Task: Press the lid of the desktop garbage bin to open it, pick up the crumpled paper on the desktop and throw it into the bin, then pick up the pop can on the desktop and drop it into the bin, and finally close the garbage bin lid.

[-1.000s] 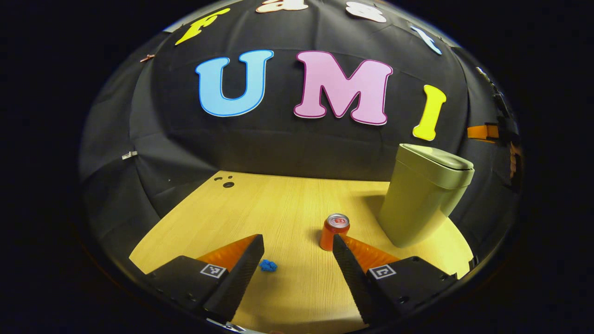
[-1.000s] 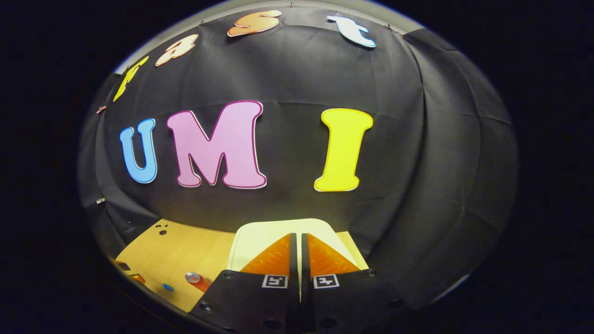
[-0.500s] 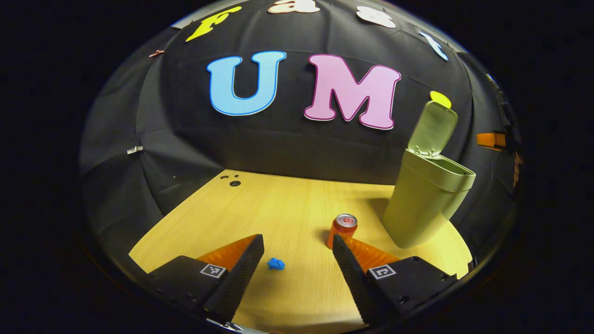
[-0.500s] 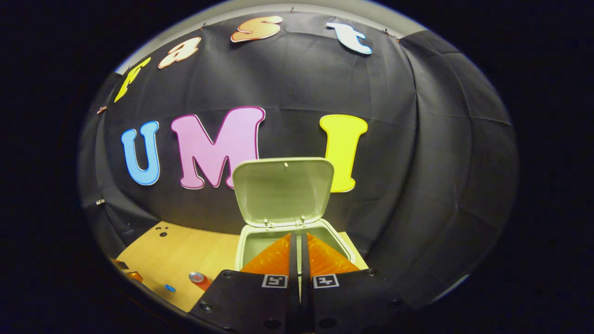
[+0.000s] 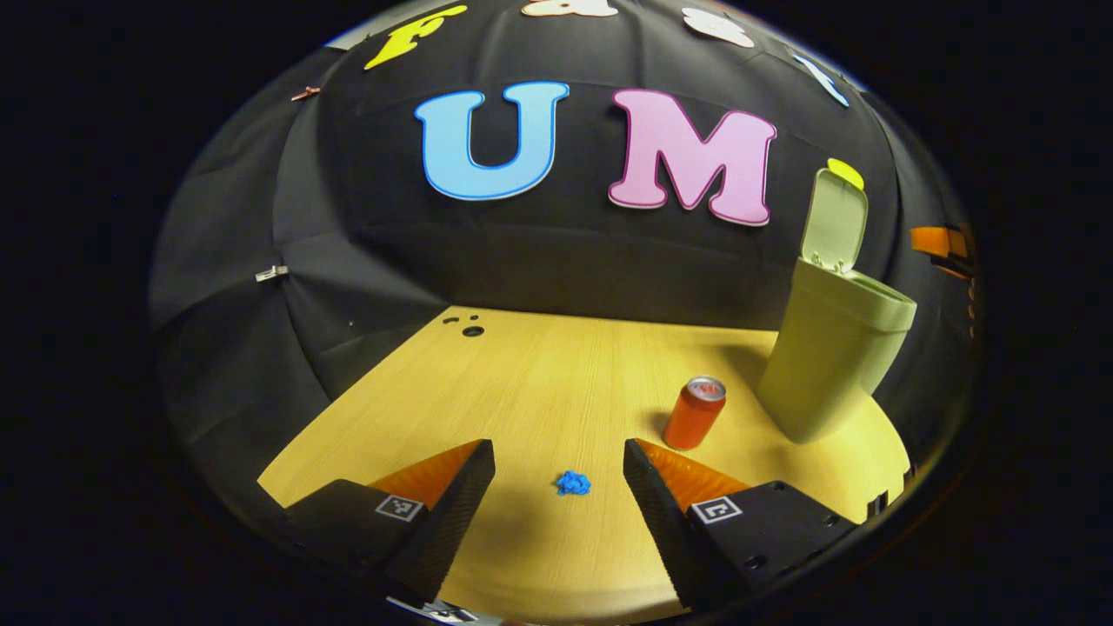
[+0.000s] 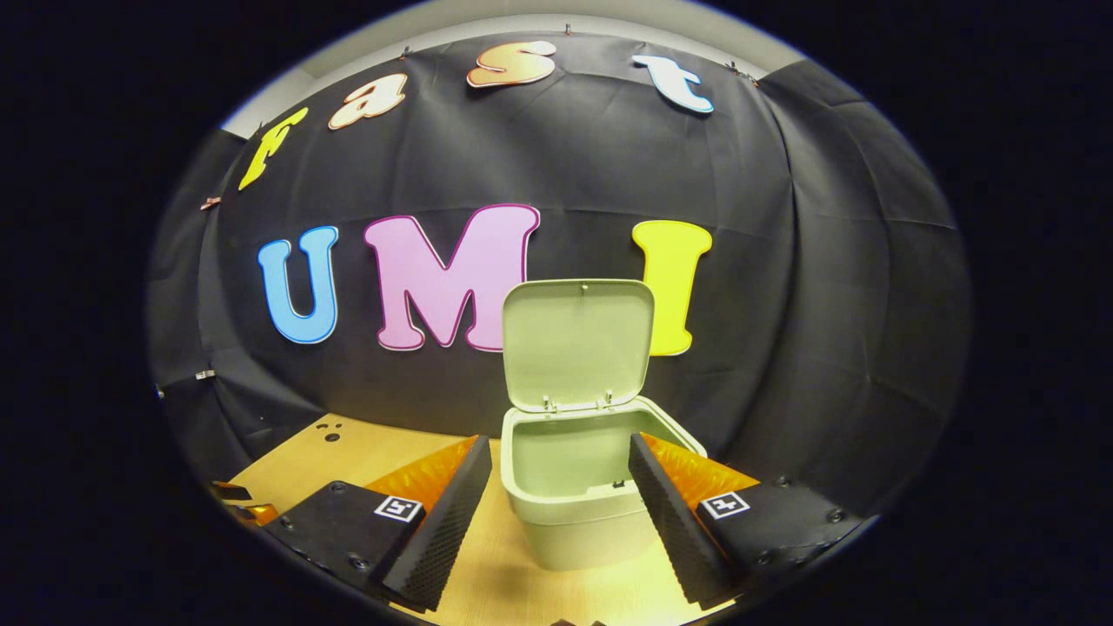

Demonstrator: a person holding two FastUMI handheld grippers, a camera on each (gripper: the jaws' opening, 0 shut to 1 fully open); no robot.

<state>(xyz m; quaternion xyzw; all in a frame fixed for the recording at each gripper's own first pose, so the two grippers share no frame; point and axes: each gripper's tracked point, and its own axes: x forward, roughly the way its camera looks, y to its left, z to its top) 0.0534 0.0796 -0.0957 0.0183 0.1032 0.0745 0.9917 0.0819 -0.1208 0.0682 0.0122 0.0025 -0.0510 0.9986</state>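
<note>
The left tongs (image 5: 558, 465) stood wide apart and held nothing, hovering low over the tabletop (image 5: 539, 382). The crumpled paper (image 5: 572, 482), a small blue wad, lay on the wood between their two fingers and a little ahead of the tips, touching neither. Ahead and to the right of those tongs stood the pop can (image 5: 695, 412), upright, apart from the paper. Farther off on the same side was the desktop garbage bin (image 5: 835, 361), its lid (image 5: 834, 221) raised on its hinge.

The right tongs (image 6: 561, 487) were also spread wide and empty. In the right gripper view the bin (image 6: 574, 496) sat straight ahead, framed between the two fingers, with the lid (image 6: 577, 343) standing upright behind the open mouth and the inside looking bare as far as could be seen.

With the lid up, the opening step looked finished, and the paper pick seemed to be the step in hand. The next move would call for the left tongs to come forward and down until the wad sat squarely between the fingers, then close on it. Such a small, light wad could easily be nudged aside by one finger, so a centred approach mattered.
</note>
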